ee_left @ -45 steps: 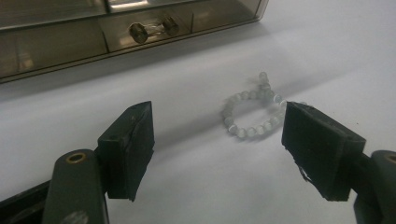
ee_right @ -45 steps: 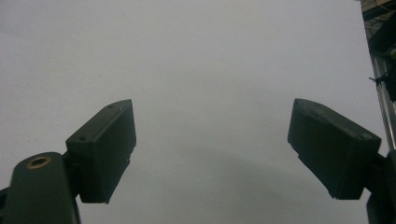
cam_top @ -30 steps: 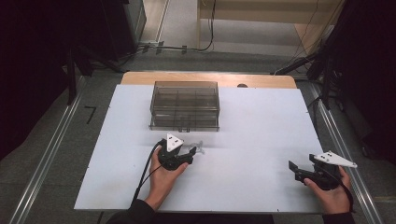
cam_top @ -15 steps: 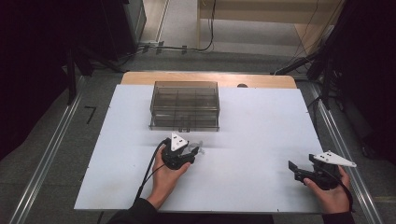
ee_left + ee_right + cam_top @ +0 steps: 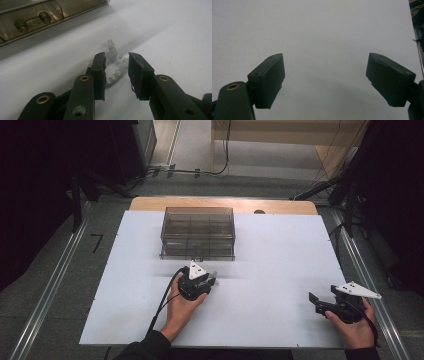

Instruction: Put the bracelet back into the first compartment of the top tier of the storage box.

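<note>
So the left tool (image 5: 116,75) sits right over a little string of pale translucent glass beads (image 5: 115,61) lying loose on the white surface (image 5: 280,255), just in front of the smoky clear plastic compartment box (image 5: 198,233). Its jaws have just been closing, with the beads between them, but there's a visible gap on both sides, so nothing's pinched yet. The strand curls away from the tool tips toward the box, so the grab looks like a straight squeeze, no reach needed. Over on the right, the right tool (image 5: 325,80) is parked well apart, jaws wide, nothing in them, so the left hand is clearly the nearer one.
</note>
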